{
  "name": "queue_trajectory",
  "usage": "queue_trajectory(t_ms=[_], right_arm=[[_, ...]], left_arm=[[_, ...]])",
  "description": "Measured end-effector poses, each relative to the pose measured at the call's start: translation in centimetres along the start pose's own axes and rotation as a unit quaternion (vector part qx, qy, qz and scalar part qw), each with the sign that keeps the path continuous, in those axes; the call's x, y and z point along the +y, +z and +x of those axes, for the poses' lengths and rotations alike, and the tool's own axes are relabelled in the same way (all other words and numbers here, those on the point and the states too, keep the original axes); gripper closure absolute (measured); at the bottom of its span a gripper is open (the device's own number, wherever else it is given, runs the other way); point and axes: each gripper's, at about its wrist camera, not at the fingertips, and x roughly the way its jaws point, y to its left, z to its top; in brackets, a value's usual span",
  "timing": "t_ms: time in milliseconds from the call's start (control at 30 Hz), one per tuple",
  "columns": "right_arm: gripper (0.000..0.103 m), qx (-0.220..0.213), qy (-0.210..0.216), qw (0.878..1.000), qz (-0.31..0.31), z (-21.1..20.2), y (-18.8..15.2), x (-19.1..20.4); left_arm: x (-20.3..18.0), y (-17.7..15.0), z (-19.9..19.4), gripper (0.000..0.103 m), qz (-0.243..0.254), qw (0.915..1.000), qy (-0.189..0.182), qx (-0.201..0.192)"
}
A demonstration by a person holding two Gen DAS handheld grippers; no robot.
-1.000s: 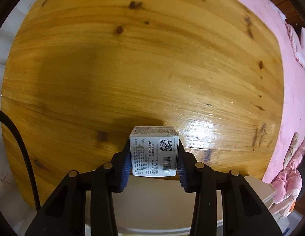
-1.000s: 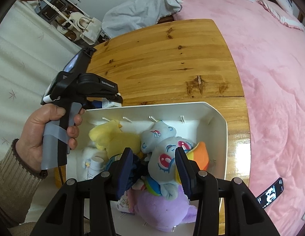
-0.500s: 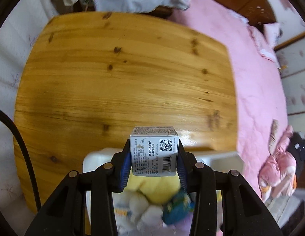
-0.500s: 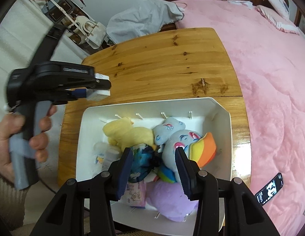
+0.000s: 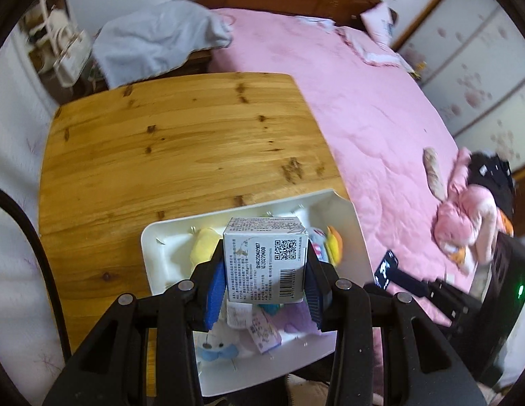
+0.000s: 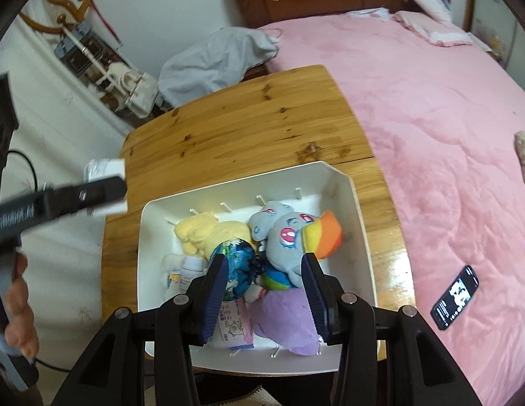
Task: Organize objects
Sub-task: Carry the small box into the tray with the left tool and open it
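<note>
Left gripper [image 5: 265,270] clenched on small grey printed carton [image 5: 266,260]; lower over white plastic bin [image 6: 360,216], 9 o'clock gap, then release. Right gripper [image 6: 264,287] released, idle.

White bin [image 6: 343,182], grey printed box [image 5: 265,260], honey-brown knotty table [image 5: 181,142], pink bedspread [image 6: 431,118].

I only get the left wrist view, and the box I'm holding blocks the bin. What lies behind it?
Observer: Behind your white box, a blue-green globe-print ball sits between the yellow plush and the grey pony plush.
Operator: And left of those?
Observer: A small white bottle lies near the white bin's left wall.
Operator: Is the right hand-held gripper busy?
Observer: No, it is open and empty, above the bin's near half.
</note>
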Motion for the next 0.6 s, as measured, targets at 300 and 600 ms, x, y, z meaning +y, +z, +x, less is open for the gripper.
queue_trajectory(t_ms=[300, 600], right_arm=[[0.057, -0.021, -0.030, 0.999, 0.032, -2.4, -2.2, -0.3], [0.057, -0.025, -0.037, 0.999, 0.016, -3.8, -2.8, 0.5]], left_arm=[[-2.0, -3.7, -0.8, 0.059, 0.084, 0.9964, -0.012, 0.004], [-3.7, -7.0, -0.9, 0.059, 0.142, 0.9897, 0.004, 0.014]])
